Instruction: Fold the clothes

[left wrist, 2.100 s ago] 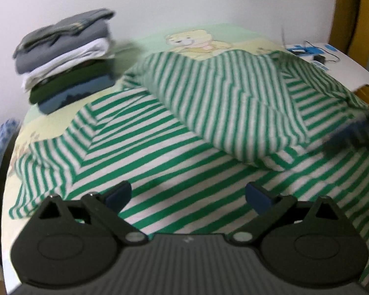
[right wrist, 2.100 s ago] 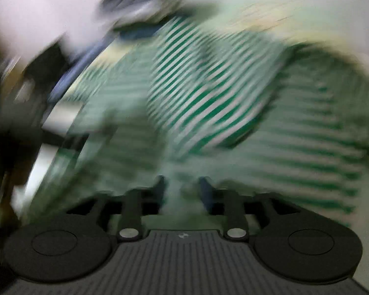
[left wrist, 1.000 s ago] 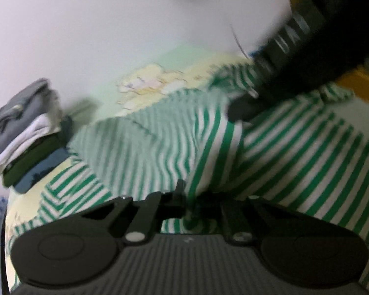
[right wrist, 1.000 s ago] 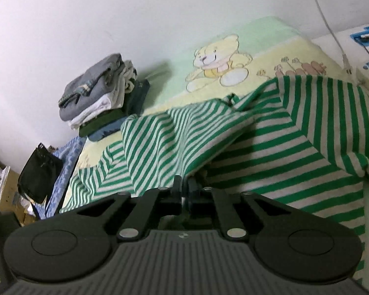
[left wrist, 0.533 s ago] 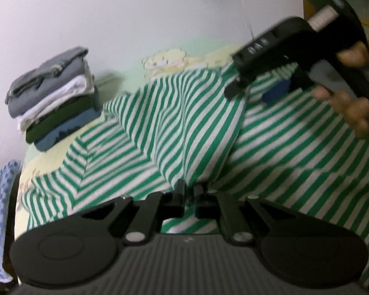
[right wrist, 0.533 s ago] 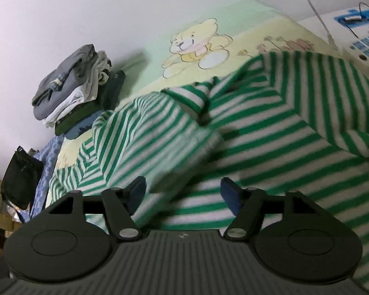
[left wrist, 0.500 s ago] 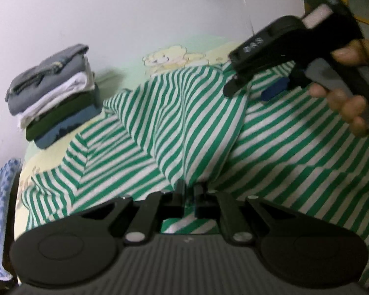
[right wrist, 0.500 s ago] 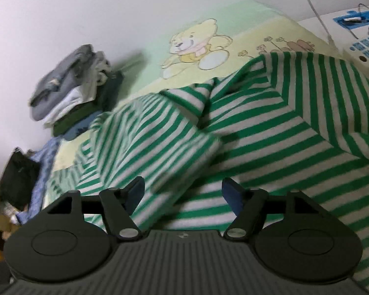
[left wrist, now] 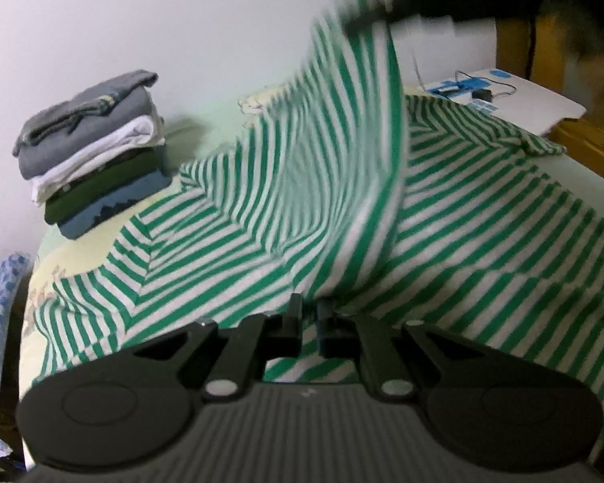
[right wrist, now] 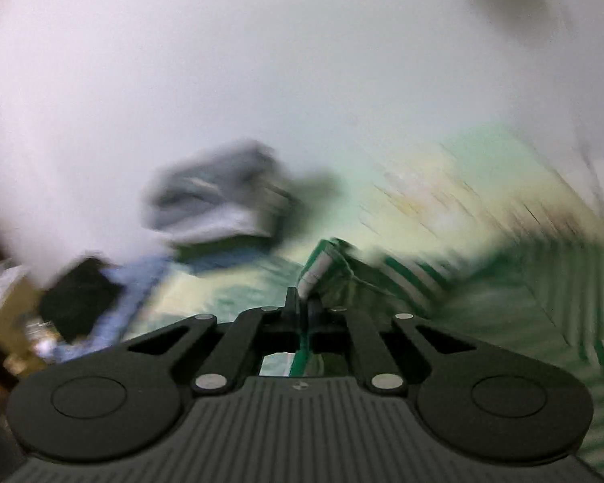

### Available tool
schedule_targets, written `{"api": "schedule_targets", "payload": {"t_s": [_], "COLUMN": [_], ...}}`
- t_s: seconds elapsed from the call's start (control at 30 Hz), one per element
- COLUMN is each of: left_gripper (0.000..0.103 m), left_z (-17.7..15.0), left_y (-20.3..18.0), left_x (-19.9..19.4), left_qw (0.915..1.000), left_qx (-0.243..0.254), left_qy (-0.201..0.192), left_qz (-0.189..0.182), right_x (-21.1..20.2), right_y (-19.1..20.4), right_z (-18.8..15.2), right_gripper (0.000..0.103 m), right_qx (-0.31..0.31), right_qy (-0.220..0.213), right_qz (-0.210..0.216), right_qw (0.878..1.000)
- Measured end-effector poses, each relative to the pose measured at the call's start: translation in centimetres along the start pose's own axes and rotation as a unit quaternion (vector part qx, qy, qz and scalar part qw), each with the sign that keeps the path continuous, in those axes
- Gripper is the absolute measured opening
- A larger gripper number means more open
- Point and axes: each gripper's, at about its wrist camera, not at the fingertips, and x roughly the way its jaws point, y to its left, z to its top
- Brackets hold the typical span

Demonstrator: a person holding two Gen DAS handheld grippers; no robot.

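Left wrist view: the left gripper [left wrist: 309,314] is clamped on the green-and-white striped shirt [left wrist: 483,249] spread over the bed [left wrist: 52,257]; the right gripper [right wrist: 302,302] pinches a lifted fold of it.

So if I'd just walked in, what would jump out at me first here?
The green-and-white striped garment spread over the bed, with one fold pulled up high in the middle. Both the left gripper and the right gripper are shut on its cloth. Next, the neat stack of folded clothes by the wall at far left.
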Motion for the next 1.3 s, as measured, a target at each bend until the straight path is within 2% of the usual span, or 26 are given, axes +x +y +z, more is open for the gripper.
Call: {"api": "schedule_targets", "payload": {"t_s": [0.07,0.17,0.2,0.23,0.3,0.33,0.37,0.43,0.5,0.6,0.67,0.77,0.87,0.9,0.93,0.97,1.0,1.03,1.07,1.1,1.2,1.3], "left_gripper": [0.007,0.009,0.012,0.02,0.022,0.027,0.034,0.041,0.047,0.067,0.085,0.091,0.093,0.093,0.087,0.073,0.065,0.045,0.02,0.013,0.009,0.008], "left_z": [-0.7,-2.1,-2.6,-3.0,-3.5,-3.6,-3.6,-3.8,-3.8,-3.4,-2.9,-2.0,-1.0,-0.6,-0.2,0.2,0.7,1.1,1.5,1.8,2.1,1.1], "left_y": [-0.2,-0.8,-1.1,-1.3,-1.3,-1.3,-1.2,-1.2,-1.6,-2.9,-3.8,-5.7,-7.7,-8.3,-8.7,-8.9,-9.0,-8.9,-8.4,-7.9,-6.4,-5.8], "left_x": [-0.1,-0.3,-0.4,-0.6,-0.8,-1.0,-1.1,-1.5,-1.7,-2.0,-2.0,-1.5,-0.5,0.2,0.8,1.2,1.7,2.0,1.8,1.5,-0.2,-2.2], "left_qw": [0.9998,0.9988,0.9984,0.998,0.9977,0.9977,0.9976,0.9976,0.9972,0.9956,0.9937,0.9887,0.9845,0.9836,0.983,0.9841,0.985,0.9865,0.9894,0.992,0.9956,0.9956], "left_qx": [0.007,0.023,0.029,0.034,0.041,0.043,0.045,0.053,0.064,0.087,0.101,0.133,0.153,0.157,0.157,0.151,0.145,0.136,0.118,0.101,0.051,0.029], "left_qy": [0.01,0.024,0.028,0.031,0.028,0.025,0.023,0.013,0.004,-0.022,-0.045,-0.069,-0.083,-0.082,-0.08,-0.073,-0.065,-0.059,-0.054,-0.049,-0.051,-0.05], "left_qz": [-0.016,-0.036,-0.04,-0.044,-0.046,-0.046,-0.047,-0.043,-0.039,-0.028,-0.015,0.01,0.021,0.036,0.049,0.057,0.065,0.07,0.064,0.058,0.059,0.073], "right_x": [-1.6,-3.0,-3.3,-3.6,-4.0,-4.2,-4.5,-5.1,-5.6,-5.8,-5.8,-5.5,-5.4,-5.4,-5.4,-5.4,-5.5,-5.7,-5.9,-6.0,-6.5,-7.0], "right_y": [2.4,4.5,4.8,5.1,5.3,5.1,4.9,4.4,3.8,2.7,1.9,1.5,1.6,1.6,1.7,1.8,1.9,2.0,2.1,2.2,2.2,1.5], "right_z": [-0.1,-1.6,-2.4,-3.3,-4.9,-5.5,-6.1,-7.0,-7.2,-5.7,-4.0,-1.7,-0.1,0.3,0.5,0.7,0.9,1.0,1.0,1.1,0.7,0.4], "right_gripper": [0.004,0.004,0.004,0.004,0.004,0.004,0.004,0.004,0.004,0.004,0.004,0.004,0.004,0.004,0.004,0.004,0.004,0.004,0.004,0.004,0.004,0.004], "right_qx": [-0.043,-0.065,-0.073,-0.081,-0.086,-0.082,-0.074,-0.056,-0.037,0.013,0.048,0.078,0.08,0.081,0.08,0.078,0.074,0.069,0.065,0.059,0.04,0.037], "right_qy": [0.001,0.049,0.069,0.088,0.128,0.144,0.156,0.168,0.158,0.111,0.071,0.025,0.002,-0.001,-0.003,-0.004,-0.005,-0.005,-0.005,-0.005,-0.002,0.002], "right_qz": [0.039,0.09,0.093,0.096,0.096,0.095,0.094,0.091,0.08,0.077,0.086,0.109,0.13,0.134,0.14,0.147,0.153,0.157,0.16,0.162,0.158,0.162], "right_qw": [0.998,0.993,0.991,0.988,0.983,0.982,0.98,0.98,0.984,0.991,0.993,0.991,0.988,0.988,0.987,0.986,0.985,0.985,0.985,0.985,0.987,0.986]}}
